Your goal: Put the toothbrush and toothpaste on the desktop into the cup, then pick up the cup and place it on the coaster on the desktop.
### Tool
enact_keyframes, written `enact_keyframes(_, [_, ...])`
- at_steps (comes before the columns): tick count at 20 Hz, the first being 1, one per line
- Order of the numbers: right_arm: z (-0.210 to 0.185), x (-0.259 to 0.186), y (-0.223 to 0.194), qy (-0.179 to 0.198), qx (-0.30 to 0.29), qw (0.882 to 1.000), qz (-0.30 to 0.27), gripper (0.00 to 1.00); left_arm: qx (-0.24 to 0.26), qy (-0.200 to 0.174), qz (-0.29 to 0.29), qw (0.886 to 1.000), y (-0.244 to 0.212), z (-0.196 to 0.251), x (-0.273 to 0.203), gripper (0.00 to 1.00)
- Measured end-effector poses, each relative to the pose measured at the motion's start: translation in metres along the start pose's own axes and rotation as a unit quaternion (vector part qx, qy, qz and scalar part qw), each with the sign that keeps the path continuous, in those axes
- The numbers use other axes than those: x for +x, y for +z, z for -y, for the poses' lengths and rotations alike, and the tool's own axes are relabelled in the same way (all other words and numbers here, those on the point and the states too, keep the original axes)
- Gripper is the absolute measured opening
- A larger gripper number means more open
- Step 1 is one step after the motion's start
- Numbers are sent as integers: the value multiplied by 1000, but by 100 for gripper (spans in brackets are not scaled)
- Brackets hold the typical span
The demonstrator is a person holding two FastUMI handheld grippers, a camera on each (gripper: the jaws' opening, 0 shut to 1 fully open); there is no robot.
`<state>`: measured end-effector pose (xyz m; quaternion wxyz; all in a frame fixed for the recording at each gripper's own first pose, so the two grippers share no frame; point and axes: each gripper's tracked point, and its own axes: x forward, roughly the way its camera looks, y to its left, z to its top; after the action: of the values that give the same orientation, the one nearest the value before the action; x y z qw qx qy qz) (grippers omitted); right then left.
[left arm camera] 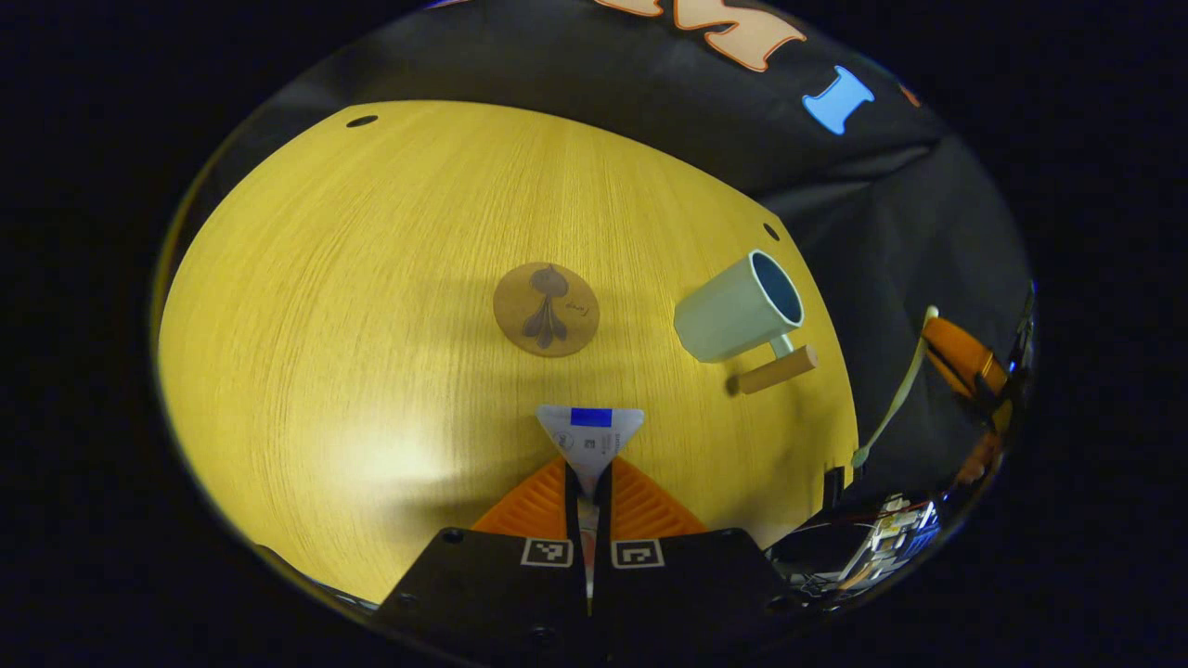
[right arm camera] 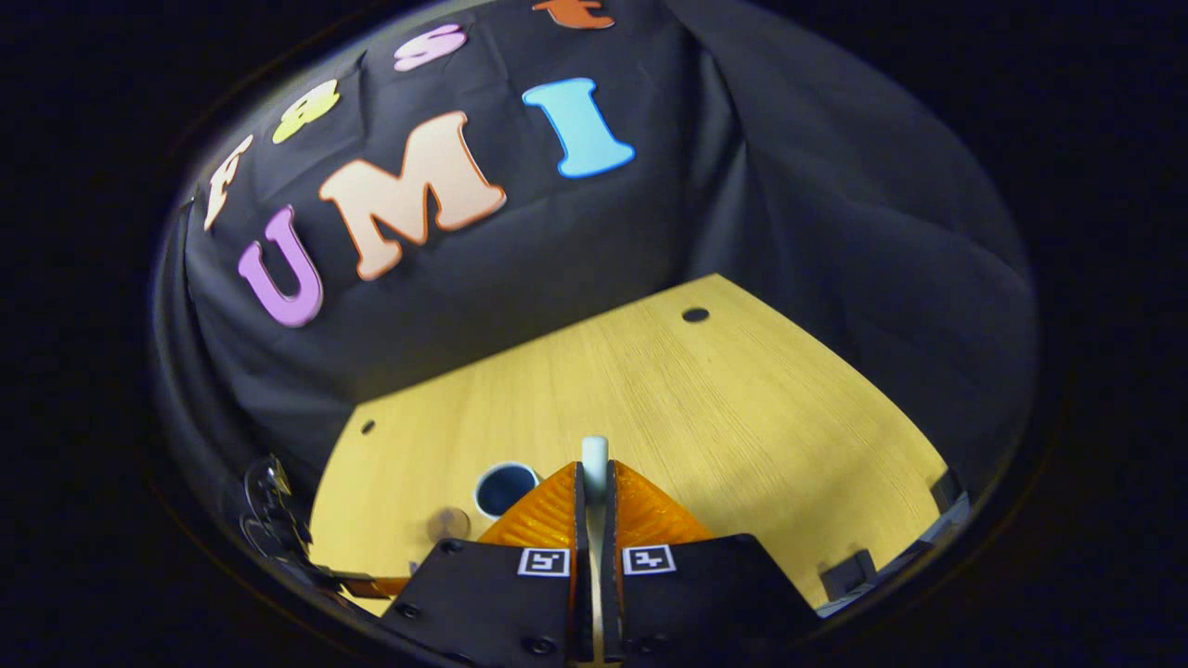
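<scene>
My left gripper (left arm camera: 589, 471) is shut on the white toothpaste tube (left arm camera: 592, 434), whose flat crimped end with a blue stripe sticks out past the fingers, above the desktop. Ahead lies the round brown coaster (left arm camera: 546, 309). To its right stands the pale cup (left arm camera: 733, 311) with a wooden handle (left arm camera: 778, 369), its inside dark. My right gripper (right arm camera: 594, 473) is shut on the white toothbrush (right arm camera: 594, 456), held high over the desk; the cup's mouth (right arm camera: 506, 488) lies below and to the left. In the left gripper view the right gripper (left arm camera: 965, 362) holds the toothbrush (left arm camera: 896, 399) beyond the desk's right edge.
The yellow wooden desktop (left arm camera: 353, 306) has small dark holes (left arm camera: 361, 121) near its far corners. Black cloth walls close in behind and to the right. Cables and hardware (left arm camera: 891, 529) sit past the desk's right edge.
</scene>
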<state>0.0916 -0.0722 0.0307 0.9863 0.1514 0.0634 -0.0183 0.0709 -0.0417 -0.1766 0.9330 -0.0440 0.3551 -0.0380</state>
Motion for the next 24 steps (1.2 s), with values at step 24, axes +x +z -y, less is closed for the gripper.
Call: enact_keyframes(24, [-83, 105, -49, 137, -16, 988, 70, 11, 105, -165, 334, 922, 222, 136, -40, 2])
